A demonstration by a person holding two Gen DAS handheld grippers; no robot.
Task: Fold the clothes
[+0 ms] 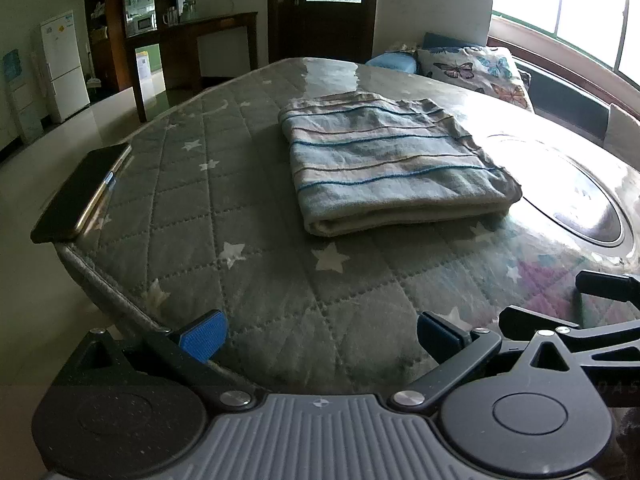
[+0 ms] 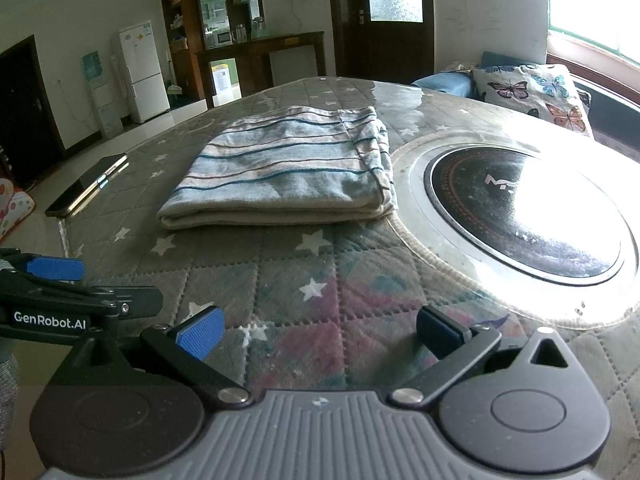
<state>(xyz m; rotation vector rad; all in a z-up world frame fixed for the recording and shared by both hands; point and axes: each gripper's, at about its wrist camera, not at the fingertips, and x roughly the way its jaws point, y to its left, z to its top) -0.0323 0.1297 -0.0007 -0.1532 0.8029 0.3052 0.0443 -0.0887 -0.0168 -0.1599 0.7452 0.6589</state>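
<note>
A striped blue-and-grey garment (image 1: 392, 164) (image 2: 288, 168) lies folded into a thick rectangle on the quilted star-patterned table cover (image 1: 240, 208) (image 2: 304, 264). My left gripper (image 1: 320, 338) hovers open over the near edge of the table, well short of the garment, with nothing between its blue pads. My right gripper (image 2: 318, 334) is also open and empty, near the front edge and short of the garment. In the right wrist view the left gripper's blue fingertip (image 2: 54, 269) pokes in at the left edge.
A dark phone (image 1: 82, 194) (image 2: 86, 186) lies at the table's left edge. A round inset cooktop (image 1: 576, 196) (image 2: 524, 216) sits right of the garment, in strong glare. A butterfly-print pillow (image 1: 476, 70) (image 2: 536, 92) rests beyond the table's far side.
</note>
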